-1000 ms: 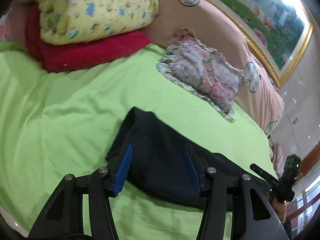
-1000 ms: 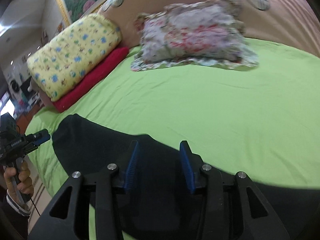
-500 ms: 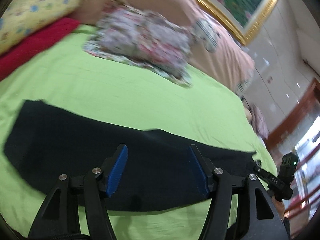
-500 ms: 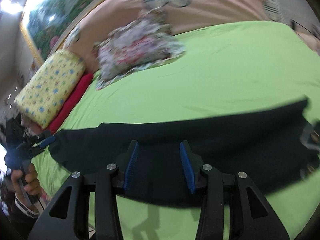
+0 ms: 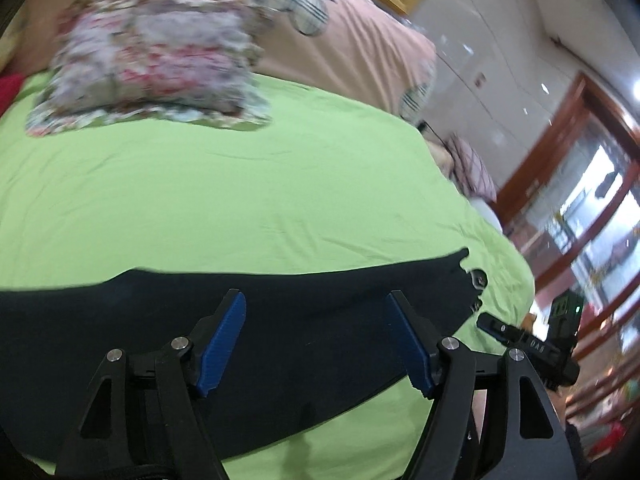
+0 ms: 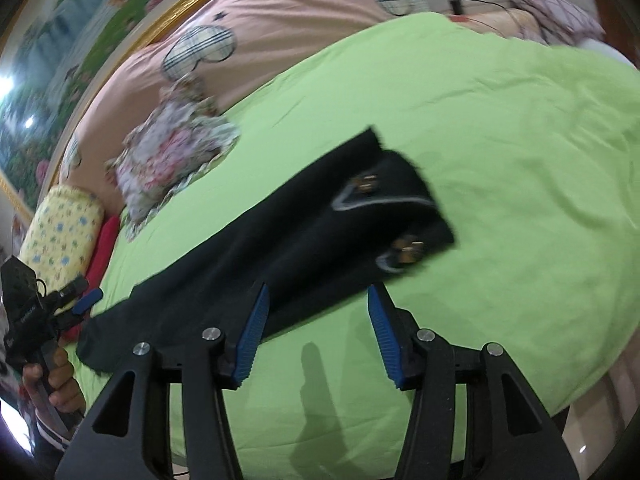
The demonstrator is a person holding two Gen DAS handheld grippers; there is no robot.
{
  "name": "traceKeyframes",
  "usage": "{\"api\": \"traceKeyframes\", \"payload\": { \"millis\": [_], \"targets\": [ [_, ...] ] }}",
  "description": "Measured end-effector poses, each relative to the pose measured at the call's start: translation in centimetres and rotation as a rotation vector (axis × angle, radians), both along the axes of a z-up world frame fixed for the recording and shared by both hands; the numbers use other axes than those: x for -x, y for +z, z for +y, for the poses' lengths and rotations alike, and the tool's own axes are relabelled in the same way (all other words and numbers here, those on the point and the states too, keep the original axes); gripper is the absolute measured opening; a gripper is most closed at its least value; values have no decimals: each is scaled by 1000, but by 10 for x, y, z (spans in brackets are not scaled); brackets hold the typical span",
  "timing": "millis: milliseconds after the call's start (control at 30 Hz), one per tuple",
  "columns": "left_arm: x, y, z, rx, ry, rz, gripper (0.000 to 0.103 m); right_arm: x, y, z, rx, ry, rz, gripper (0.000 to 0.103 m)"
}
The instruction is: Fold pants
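Observation:
Dark navy pants (image 5: pixel 280 320) lie stretched out flat along the near edge of a green bed sheet (image 5: pixel 240 184). In the right wrist view the pants (image 6: pixel 280 248) run diagonally, waistband with gold buckles at the right end. My left gripper (image 5: pixel 316 340) is open and empty above the middle of the pants. My right gripper (image 6: pixel 316 332) is open and empty above the pants' near edge, toward the waistband end. The right gripper also shows in the left wrist view (image 5: pixel 532 344), and the left gripper in the right wrist view (image 6: pixel 60 308), held by a hand.
A floral pillow (image 5: pixel 152 68) lies at the head of the bed against a pink quilt (image 5: pixel 340 40). A yellow pillow (image 6: pixel 60 232) on a red one (image 6: pixel 102 248) lies at the far left. The bed's edge drops off at the right (image 5: pixel 516 256).
Both cameras have swung to the right along the pants toward the waistband end. The pants lie in the same place. Both grippers stay open.

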State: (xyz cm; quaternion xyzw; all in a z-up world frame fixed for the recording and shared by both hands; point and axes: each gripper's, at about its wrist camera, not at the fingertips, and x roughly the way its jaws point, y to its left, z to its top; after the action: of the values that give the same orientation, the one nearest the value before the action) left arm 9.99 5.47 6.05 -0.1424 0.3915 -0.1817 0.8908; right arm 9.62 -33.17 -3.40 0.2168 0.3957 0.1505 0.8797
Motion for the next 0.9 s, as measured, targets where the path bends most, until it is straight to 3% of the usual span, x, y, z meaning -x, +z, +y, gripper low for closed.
{"api": "traceKeyframes", "payload": {
  "millis": [100,200,567,767,833,900],
  "targets": [
    [-15,1,-30,-30,-68,6,73,-4,-3,-11,-34,-47,25,64],
    [-31,1,-59,-62,-123,10,74,-11,-8,-19,-78,-86,46,67],
    [-64,-2,-124,-137,-252,32,76,-38,-20,-33,-278,-230,112,67],
    [-84,-10,-150,-162,-310,72,76,-43,-22,-28,-260,-219,77,66],
    [-92,-12,-162,-184,-343,80,76,-43,-24,-30,-245,-201,63,54],
    [-100,-14,-174,-202,-378,87,77,-41,-28,-37,-239,-192,63,30]
  ]
}}
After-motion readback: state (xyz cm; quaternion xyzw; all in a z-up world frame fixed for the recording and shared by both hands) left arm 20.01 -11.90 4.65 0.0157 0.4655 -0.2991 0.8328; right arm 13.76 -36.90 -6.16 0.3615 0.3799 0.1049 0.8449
